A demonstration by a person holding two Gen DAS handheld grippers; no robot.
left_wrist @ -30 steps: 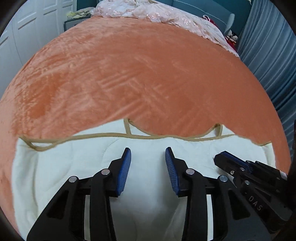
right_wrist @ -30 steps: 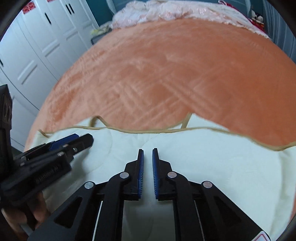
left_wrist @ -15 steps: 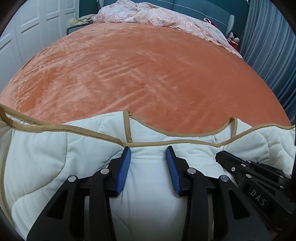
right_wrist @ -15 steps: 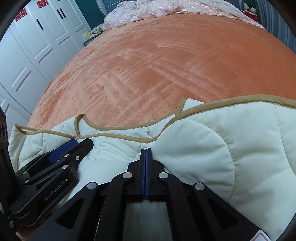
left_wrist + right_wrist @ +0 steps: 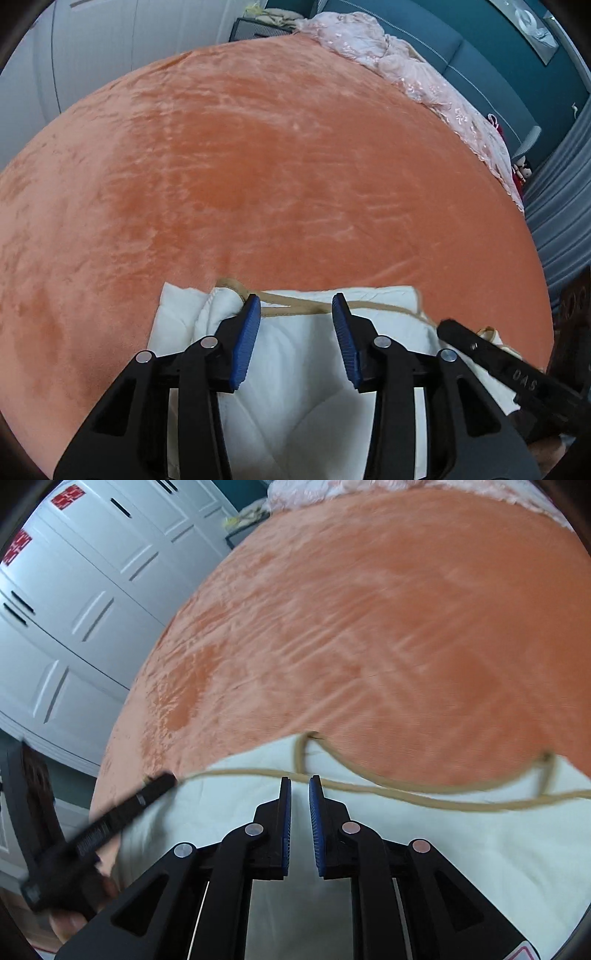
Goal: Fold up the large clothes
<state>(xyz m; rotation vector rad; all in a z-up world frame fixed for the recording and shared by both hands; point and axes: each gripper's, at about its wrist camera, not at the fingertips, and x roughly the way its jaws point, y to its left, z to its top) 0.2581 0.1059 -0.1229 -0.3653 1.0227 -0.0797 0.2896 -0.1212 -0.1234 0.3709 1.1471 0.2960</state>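
Left gripper (image 5: 295,314) held wide open over cream quilted garment (image 5: 295,369), garment bunched at near edge of orange bedspread (image 5: 277,166), tan binding (image 5: 406,792) crossed, right gripper (image 5: 300,801) slightly parted, nothing pinched.

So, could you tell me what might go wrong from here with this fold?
Both grippers, left and right, look open over the cream quilted garment, so nothing pins the fold and it may spring apart. The loose tan trim could snag a finger. The plush orange bedspread may drag the fabric.
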